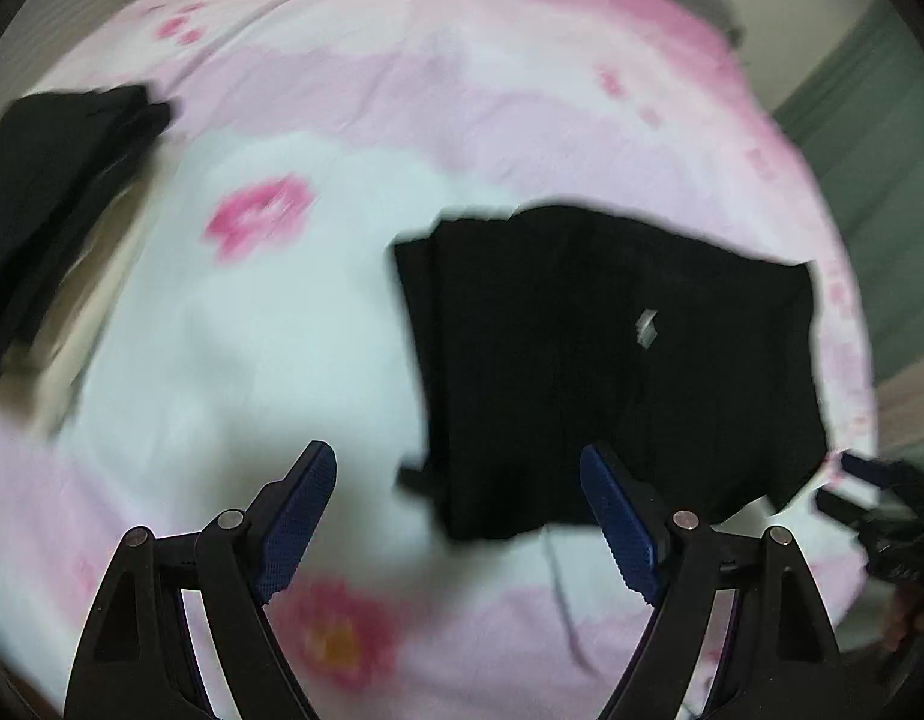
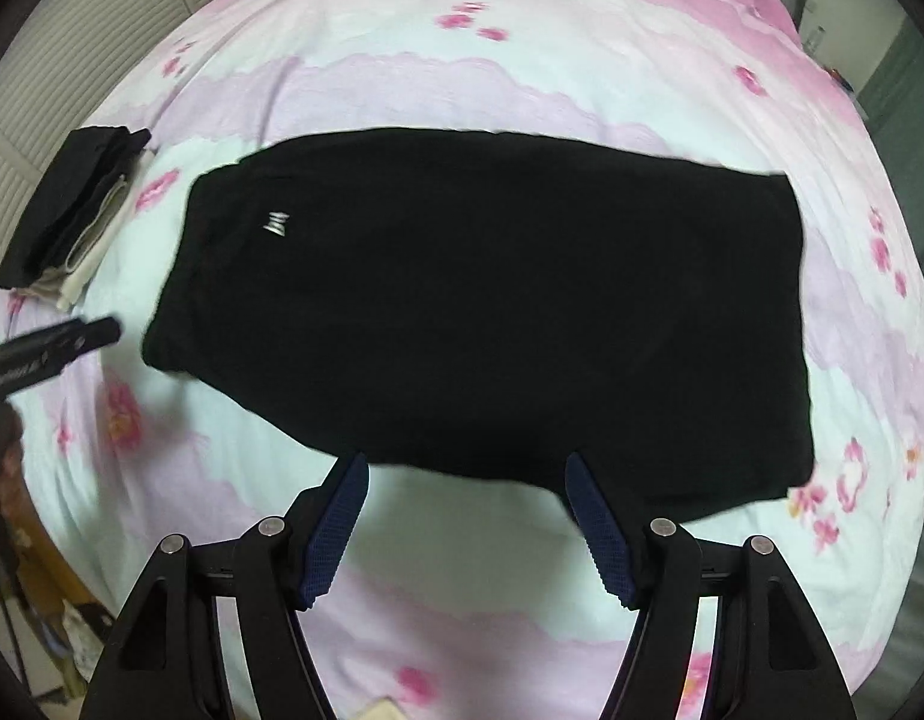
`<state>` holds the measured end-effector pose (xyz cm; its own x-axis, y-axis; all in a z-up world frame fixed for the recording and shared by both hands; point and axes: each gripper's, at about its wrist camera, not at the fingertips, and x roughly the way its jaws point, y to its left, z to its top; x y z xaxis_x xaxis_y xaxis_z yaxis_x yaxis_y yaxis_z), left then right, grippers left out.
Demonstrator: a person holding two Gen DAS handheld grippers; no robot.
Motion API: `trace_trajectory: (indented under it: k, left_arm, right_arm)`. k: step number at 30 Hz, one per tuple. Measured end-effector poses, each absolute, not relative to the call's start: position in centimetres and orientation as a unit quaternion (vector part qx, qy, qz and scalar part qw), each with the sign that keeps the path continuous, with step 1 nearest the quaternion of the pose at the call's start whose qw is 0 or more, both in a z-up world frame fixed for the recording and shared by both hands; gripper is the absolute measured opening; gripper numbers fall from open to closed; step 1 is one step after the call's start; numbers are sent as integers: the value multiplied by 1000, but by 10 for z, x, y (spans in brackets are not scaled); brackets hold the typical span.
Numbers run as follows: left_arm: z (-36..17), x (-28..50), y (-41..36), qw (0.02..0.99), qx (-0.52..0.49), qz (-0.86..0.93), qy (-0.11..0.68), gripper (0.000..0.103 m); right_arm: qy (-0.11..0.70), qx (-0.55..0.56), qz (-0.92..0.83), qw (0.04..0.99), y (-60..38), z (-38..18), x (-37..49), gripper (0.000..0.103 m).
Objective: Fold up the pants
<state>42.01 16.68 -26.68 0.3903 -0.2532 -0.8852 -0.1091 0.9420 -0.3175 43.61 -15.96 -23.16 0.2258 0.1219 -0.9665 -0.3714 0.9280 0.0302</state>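
Note:
Black pants point(image 2: 480, 312) with a small white logo point(image 2: 276, 221) lie flat and folded lengthwise on a pink and white flowered bedsheet point(image 2: 462, 60). In the blurred left wrist view they point(image 1: 618, 360) lie ahead and to the right. My left gripper point(image 1: 459, 462) is open and empty, hovering above the sheet at the pants' near left edge; it also shows in the right wrist view point(image 2: 96, 333). My right gripper point(image 2: 468, 471) is open and empty, just before the pants' near edge; its tips show in the left wrist view point(image 1: 846, 480).
A stack of folded dark and cream clothes point(image 2: 72, 210) sits at the bed's left side, also in the left wrist view point(image 1: 54, 192). A slatted wall point(image 2: 102, 12) lies beyond it. A green wall point(image 1: 870, 168) is on the right.

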Motion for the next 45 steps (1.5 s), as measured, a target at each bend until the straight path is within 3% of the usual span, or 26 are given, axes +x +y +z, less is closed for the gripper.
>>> trace_trajectory:
  k: [3,8,12,23,24,26,32,45]
  left_arm:
    - [-273,454,182,815,-191,-86,540,78]
    - [-294,495,195,799,-206,-111,553,57]
    - [-308,512,190,791,-196,-138,563,50]
    - [-329,537,190,772,-229,-160,571,48]
    - [-331,537,190,771,-231,-156,573,44]
    - [-328,535,195,776,-228,-142,571,23]
    - [-308,523,209,799,-225,-124,544,5]
    - [-308,514,212,807,-196,-110,546,5]
  right_arm:
    - [605,-94,160,774,-136,-228,441,68]
    - [611,-97,156,770,-107,-230,439,68]
    - [615,-103,155,766,-95,-233,438,68]
    - [635,-93,142,754,-86,-240,443,68]
    - [635,-93,141,754,-86,-240,443,68]
    - [636,-93,141,753,-84,-240,444,68]
    - [636,-86,148,753,-80,-238,445,68]
    - [634,-84,160,752,-79,-232,439,68]
